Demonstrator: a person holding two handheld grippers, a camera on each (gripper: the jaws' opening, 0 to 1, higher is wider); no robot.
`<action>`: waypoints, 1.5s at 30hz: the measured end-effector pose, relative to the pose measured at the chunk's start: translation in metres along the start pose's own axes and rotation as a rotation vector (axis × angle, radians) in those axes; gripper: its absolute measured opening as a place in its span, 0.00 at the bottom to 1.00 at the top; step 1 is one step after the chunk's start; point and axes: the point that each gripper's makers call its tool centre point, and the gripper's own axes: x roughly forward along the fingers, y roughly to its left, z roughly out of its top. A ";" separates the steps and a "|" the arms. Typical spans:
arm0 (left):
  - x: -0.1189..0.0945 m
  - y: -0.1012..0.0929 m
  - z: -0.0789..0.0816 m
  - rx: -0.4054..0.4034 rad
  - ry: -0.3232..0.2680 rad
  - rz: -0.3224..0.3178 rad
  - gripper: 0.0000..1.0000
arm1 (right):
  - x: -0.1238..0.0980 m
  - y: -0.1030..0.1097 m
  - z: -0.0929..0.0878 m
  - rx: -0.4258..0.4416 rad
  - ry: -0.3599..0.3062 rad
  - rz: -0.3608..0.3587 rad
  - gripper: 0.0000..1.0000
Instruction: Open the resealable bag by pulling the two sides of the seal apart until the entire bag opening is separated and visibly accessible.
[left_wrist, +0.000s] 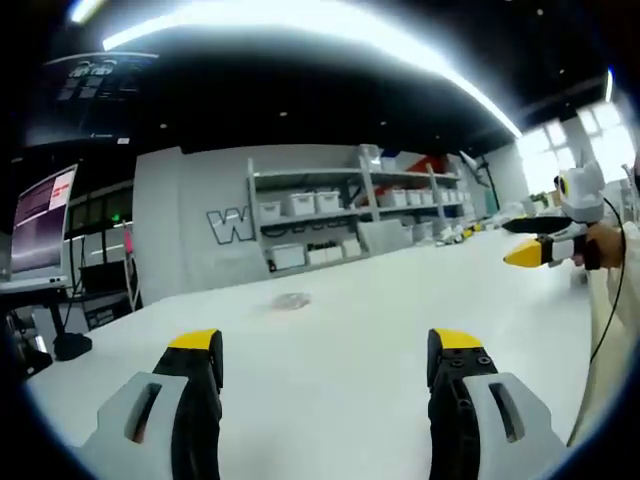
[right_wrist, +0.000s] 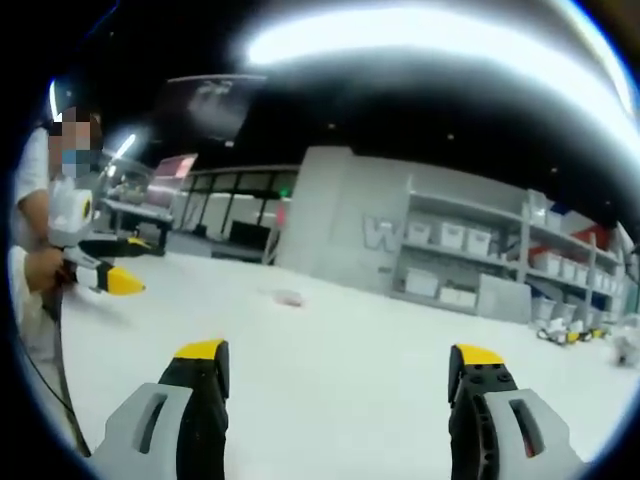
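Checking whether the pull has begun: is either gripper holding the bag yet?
No: the left gripper stands open and empty, and the bag lies apart on the white table.

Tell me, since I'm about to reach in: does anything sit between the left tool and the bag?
Nothing visible does. The resealable bag lies flat on the white table, ahead of the left tool, with only bare tabletop between them.

White bench (left_wrist: 340, 340); shelving (left_wrist: 350, 215) with white bins against grey wall; monitor (left_wrist: 40, 222) lit at left.
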 end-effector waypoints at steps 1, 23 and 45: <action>0.000 0.000 0.000 0.000 -0.001 0.000 0.83 | 0.000 0.001 0.000 -0.001 0.002 0.002 0.92; -0.001 0.000 0.001 -0.001 -0.005 0.001 0.83 | 0.020 0.018 -0.001 -0.137 0.070 0.085 0.93; -0.001 0.001 0.001 -0.005 -0.003 0.000 0.83 | 0.038 0.018 -0.007 -0.053 0.102 0.110 0.92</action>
